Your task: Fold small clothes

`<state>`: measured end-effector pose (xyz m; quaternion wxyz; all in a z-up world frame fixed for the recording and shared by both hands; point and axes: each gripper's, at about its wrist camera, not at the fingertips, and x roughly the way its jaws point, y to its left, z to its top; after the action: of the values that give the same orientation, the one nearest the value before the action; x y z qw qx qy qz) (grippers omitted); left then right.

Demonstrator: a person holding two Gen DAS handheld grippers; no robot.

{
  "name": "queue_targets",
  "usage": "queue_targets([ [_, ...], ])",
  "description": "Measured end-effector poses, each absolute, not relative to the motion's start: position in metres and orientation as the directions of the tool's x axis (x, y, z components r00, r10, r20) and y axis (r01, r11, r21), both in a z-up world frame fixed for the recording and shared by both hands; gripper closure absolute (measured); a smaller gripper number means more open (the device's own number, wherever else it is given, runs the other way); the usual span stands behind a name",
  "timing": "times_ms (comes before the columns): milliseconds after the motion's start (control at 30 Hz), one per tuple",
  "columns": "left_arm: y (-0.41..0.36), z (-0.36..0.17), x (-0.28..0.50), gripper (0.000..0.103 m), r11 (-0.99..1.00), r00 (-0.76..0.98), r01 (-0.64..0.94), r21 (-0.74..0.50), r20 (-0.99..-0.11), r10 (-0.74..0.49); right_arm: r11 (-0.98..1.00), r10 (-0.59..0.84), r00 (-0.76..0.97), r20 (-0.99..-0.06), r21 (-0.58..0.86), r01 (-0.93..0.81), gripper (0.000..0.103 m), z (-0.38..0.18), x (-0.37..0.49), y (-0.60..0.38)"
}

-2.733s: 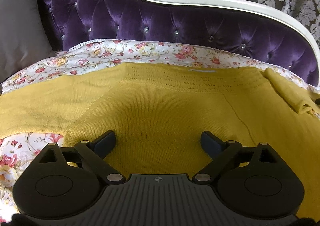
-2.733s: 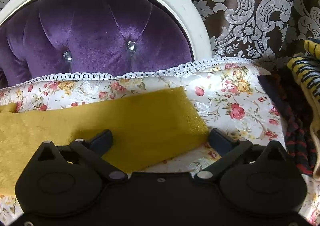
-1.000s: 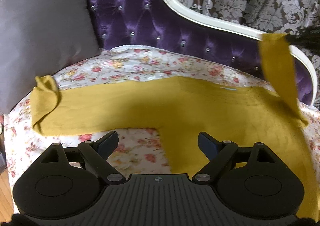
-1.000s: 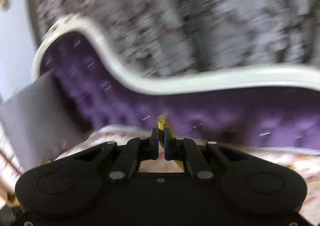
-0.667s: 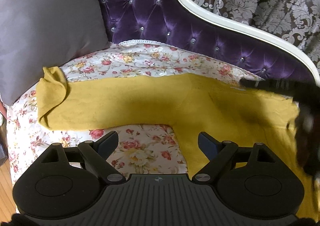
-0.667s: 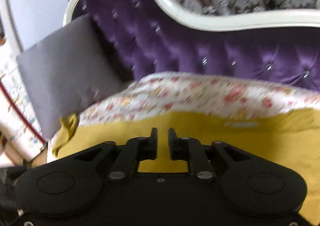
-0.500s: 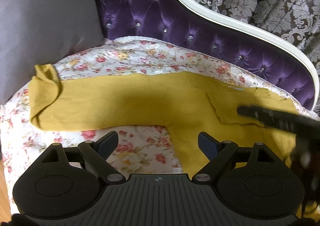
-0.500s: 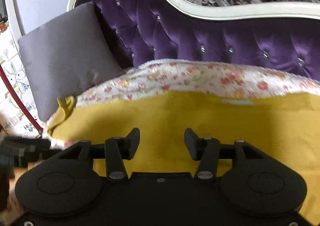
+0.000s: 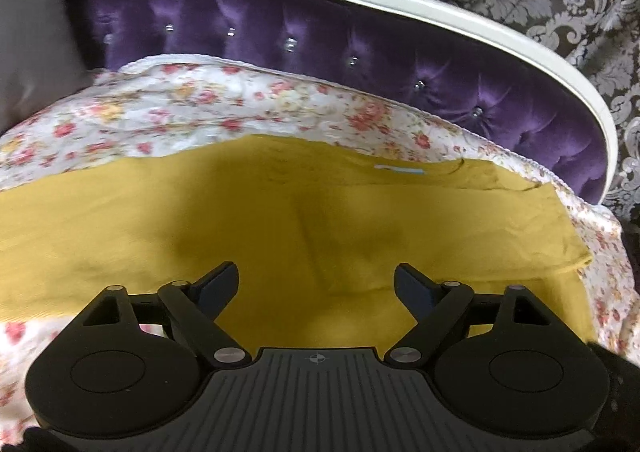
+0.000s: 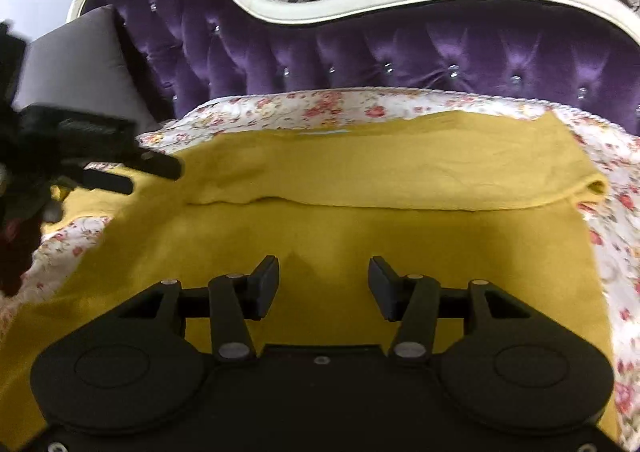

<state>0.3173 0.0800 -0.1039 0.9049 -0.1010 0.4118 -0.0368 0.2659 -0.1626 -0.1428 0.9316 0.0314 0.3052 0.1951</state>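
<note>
Left of the yellow knit garment's (image 10: 400,236) body, its one unfolded sleeve (image 9: 80,228) is left stretched flat along the floral cover (image 9: 200,108), seemingly so that it can be taken next; the left gripper (image 9: 316,288) is held just above the garment with its fingers (image 9: 218,286) wide apart and closing slightly, nothing being gripped. Over the middle of the garment the right gripper (image 10: 323,284) is held with fingers about half parted and empty. Toward the garment's right edge the other sleeve (image 10: 420,172) is laid folded across the chest.
</note>
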Motion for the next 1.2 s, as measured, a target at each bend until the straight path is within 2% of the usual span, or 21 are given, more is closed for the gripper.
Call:
queue_targets([
  [100,0.069,-0.111,0.331,0.025,0.980,0.653,-0.011,-0.198,-0.744,-0.143,0.926,0.374,0.754,-0.539,0.166,-0.340,0.040,-0.143,0.262,-0.163],
  [333,0.059,-0.124,0.353,0.026,0.987,0.635,-0.045,-0.156,-0.767,-0.092,0.921,0.385,0.754,-0.532,0.166,-0.353,0.040,-0.150,0.260,-0.162],
  [367,0.060,-0.124,0.353,0.031,0.986,0.641,-0.050,-0.157,-0.763,-0.089,0.920,0.387,0.753,-0.532,0.174,-0.350,0.040,-0.151,0.260,-0.163],
  [400,0.060,-0.123,0.352,0.048,0.986,0.653,-0.053,-0.160,-0.752,-0.087,0.919,0.391,0.752,-0.531,0.184,-0.348,0.039,-0.151,0.261,-0.164],
  [433,0.060,-0.122,0.354,0.060,0.985,0.659,-0.044,-0.168,-0.746,-0.097,0.919,0.393,0.750,-0.532,0.191,-0.346,0.039,-0.152,0.260,-0.165],
  [467,0.060,-0.121,0.356,0.080,0.983,0.653,-0.032,-0.183,-0.748,-0.118,0.919,0.392,0.750,-0.532,0.192,-0.345,0.039,-0.153,0.260,-0.165],
  [500,0.060,-0.120,0.356,0.087,0.978,0.645,-0.019,-0.207,-0.750,-0.146,0.920,0.390,0.751,-0.533,0.188,-0.344,0.038,-0.153,0.260,-0.164],
  [567,0.061,-0.119,0.354,0.094,0.969,0.658,0.009,-0.249,-0.728,-0.193,0.921,0.386,0.751,-0.535,0.175,-0.348,0.037,-0.153,0.259,-0.161],
  [867,0.065,-0.081,0.344,0.095,0.975,0.731,0.038,-0.219,-0.659,-0.177,0.920,0.387,0.750,-0.537,0.169,-0.354,0.035,-0.153,0.259,-0.160],
  [1000,0.078,-0.066,0.345,0.095,0.986,0.756,0.025,-0.165,-0.642,-0.127,0.921,0.383,0.749,-0.540,0.164,-0.353,0.035,-0.153,0.259,-0.159],
  [1200,0.101,-0.082,0.353,0.094,0.988,0.715,-0.022,-0.151,-0.693,-0.090,0.922,0.379,0.748,-0.544,0.156,-0.353,0.035,-0.154,0.260,-0.157],
])
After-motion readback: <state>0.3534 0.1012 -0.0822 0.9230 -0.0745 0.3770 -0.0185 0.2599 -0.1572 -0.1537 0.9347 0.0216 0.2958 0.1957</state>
